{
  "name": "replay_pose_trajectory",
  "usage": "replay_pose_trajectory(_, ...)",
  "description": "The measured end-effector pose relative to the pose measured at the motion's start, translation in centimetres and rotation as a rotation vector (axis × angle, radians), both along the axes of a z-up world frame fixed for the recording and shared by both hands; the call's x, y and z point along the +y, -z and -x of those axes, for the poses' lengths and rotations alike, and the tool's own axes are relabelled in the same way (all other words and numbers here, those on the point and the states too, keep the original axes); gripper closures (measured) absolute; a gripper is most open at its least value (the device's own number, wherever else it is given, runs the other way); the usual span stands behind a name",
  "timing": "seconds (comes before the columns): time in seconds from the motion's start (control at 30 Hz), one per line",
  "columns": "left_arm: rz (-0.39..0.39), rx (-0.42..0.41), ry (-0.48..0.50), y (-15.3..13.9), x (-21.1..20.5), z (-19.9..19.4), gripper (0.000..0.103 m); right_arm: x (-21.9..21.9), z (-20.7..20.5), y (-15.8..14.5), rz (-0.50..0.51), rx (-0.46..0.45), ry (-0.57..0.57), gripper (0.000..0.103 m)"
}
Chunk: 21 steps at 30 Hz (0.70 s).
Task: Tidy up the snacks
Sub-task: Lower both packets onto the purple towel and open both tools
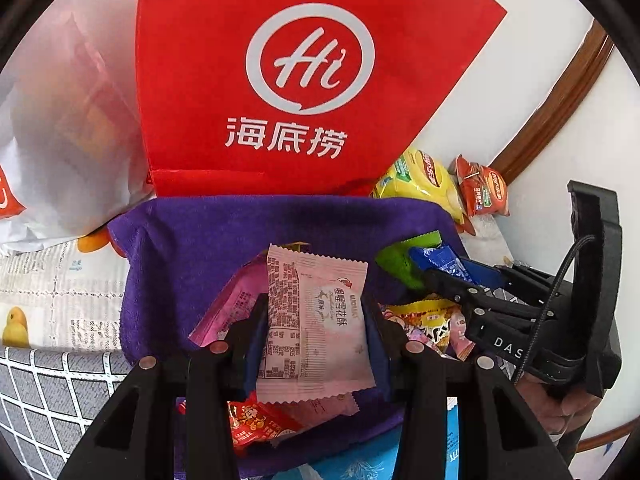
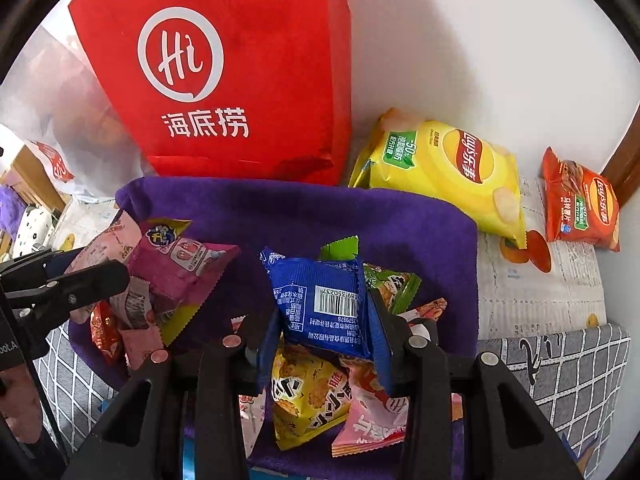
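My left gripper (image 1: 314, 328) is shut on a pale pink snack packet (image 1: 316, 320), held upright above a purple cloth (image 1: 192, 240). My right gripper (image 2: 326, 324) is shut on a dark blue snack packet (image 2: 320, 300) with a barcode, over the same purple cloth (image 2: 280, 208). Several small packets lie on the cloth: a magenta one (image 2: 184, 268), a yellow one (image 2: 304, 400), a pink one (image 2: 372, 420) and a green one (image 2: 392, 284). In the left wrist view the right gripper (image 1: 452, 284) shows at the right with the blue packet (image 1: 444, 264). The left gripper (image 2: 100, 280) shows at the left of the right wrist view.
A red bag (image 1: 304, 80) with a white logo stands behind the cloth. A yellow chip bag (image 2: 452, 176) and an orange chip bag (image 2: 580, 204) lie at the right by the white wall. A white plastic bag (image 1: 68, 128) sits at the left. A checked grey cover (image 2: 560, 376) lies beneath.
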<state>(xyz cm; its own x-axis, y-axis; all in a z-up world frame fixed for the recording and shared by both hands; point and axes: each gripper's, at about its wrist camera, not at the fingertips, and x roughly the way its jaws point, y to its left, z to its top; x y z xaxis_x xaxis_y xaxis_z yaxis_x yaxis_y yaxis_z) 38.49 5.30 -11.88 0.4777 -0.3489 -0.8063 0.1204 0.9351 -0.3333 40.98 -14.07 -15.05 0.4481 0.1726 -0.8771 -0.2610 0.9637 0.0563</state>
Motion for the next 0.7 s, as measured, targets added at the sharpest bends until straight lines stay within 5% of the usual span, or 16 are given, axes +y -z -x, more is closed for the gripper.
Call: replay_pose_trajectory(0.7, -0.008, 0.035, 0.016, 0.8, -0.6, -0.38, 0.06, 0.0, -0.06, 0.2, -0.006, 0.011, -0.007, 0.061)
